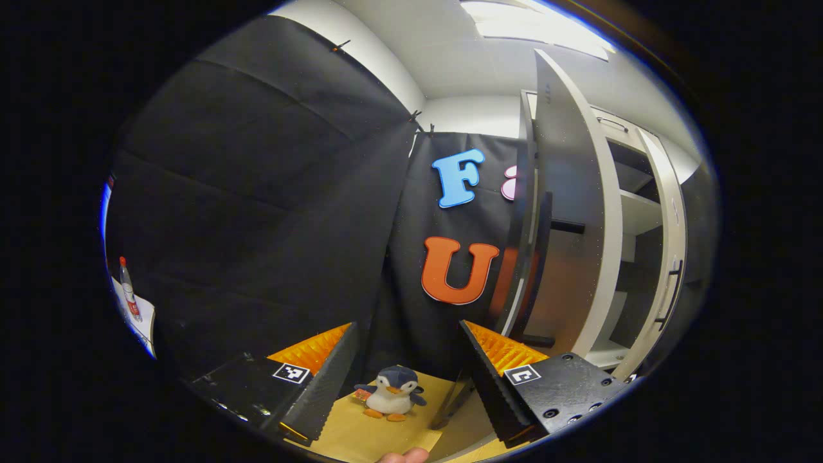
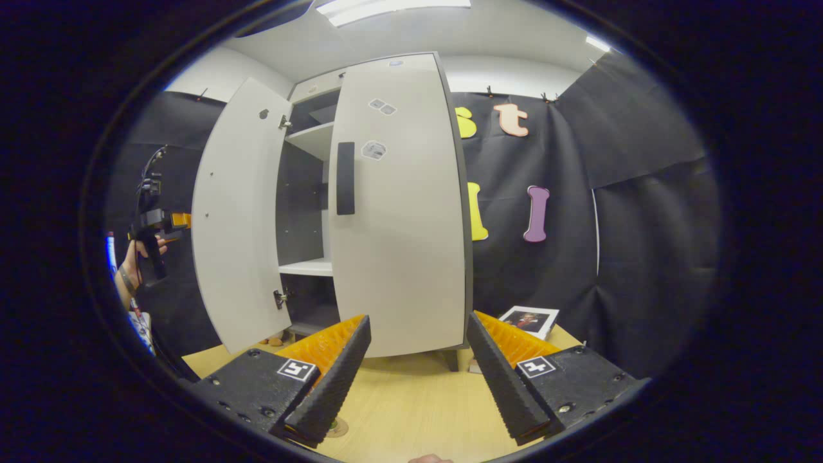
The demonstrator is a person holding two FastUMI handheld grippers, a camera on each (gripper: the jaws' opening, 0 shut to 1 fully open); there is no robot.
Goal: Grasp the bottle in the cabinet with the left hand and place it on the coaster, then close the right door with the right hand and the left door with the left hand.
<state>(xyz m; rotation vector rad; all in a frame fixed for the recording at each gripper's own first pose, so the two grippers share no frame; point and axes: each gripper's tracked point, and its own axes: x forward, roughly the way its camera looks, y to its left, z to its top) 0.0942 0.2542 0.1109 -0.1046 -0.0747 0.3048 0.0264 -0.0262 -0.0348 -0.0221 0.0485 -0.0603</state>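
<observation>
The white cabinet (image 2: 308,267) stands on the wooden table. Its right door (image 2: 398,218), with a black handle (image 2: 345,178), is swung almost shut. Its left door (image 2: 238,218) stands wide open. My right gripper (image 2: 418,318) is open and holds nothing, a little in front of the right door. My left gripper (image 1: 407,328) is open and holds nothing, left of the open left door (image 1: 569,206). In the right gripper view a hand holds that left gripper (image 2: 154,225) beyond the left door. A clear bottle with a red label (image 1: 128,289) stands far left on a white surface. A small round disc (image 2: 335,426) lies under my right gripper's finger.
A penguin plush (image 1: 392,392) sits on the table (image 1: 360,431) below my left gripper. A framed picture (image 2: 530,320) lies at the back right of the table (image 2: 411,399). The shelves (image 2: 312,267) that show through the gap look bare. Black cloth walls close in the booth.
</observation>
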